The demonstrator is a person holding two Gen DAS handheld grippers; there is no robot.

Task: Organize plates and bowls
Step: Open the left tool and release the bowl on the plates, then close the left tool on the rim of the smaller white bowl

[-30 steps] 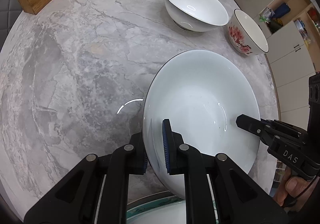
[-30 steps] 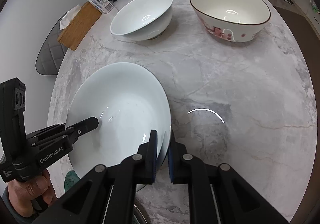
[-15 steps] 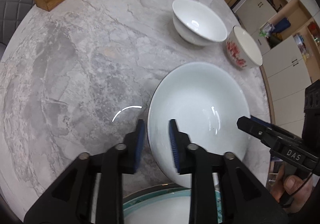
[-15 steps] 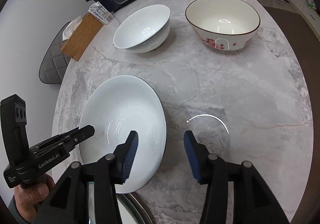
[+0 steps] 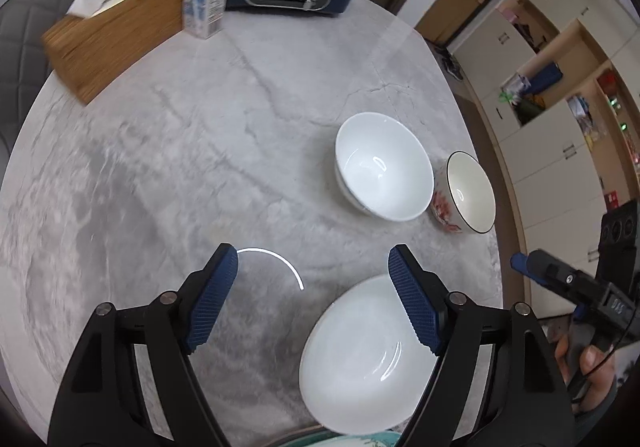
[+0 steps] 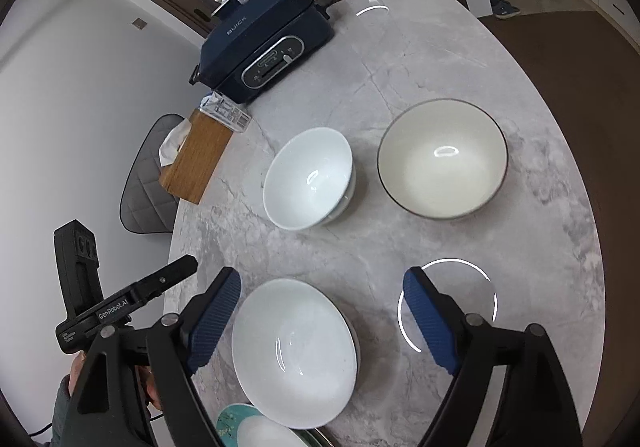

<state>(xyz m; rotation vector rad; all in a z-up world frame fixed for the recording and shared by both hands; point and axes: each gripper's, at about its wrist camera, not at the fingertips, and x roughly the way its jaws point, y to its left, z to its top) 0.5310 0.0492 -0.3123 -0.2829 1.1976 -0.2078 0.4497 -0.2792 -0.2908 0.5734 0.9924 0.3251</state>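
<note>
In your left wrist view, your left hand-held gripper (image 5: 312,301) is spread wide and empty over the marble counter (image 5: 180,175); the large white bowl (image 5: 360,359) sits just under its right finger, with a smaller white bowl (image 5: 382,173) and a dark-rimmed floral bowl (image 5: 468,193) ahead to the right, close together. In your right wrist view, your right hand-held gripper (image 6: 322,319) is also spread, the large white bowl (image 6: 294,351) lying between its fingers, nearer the left one.

Bright even light, ring-lamp glare, fisheye-warped edges, slight blur.
</note>
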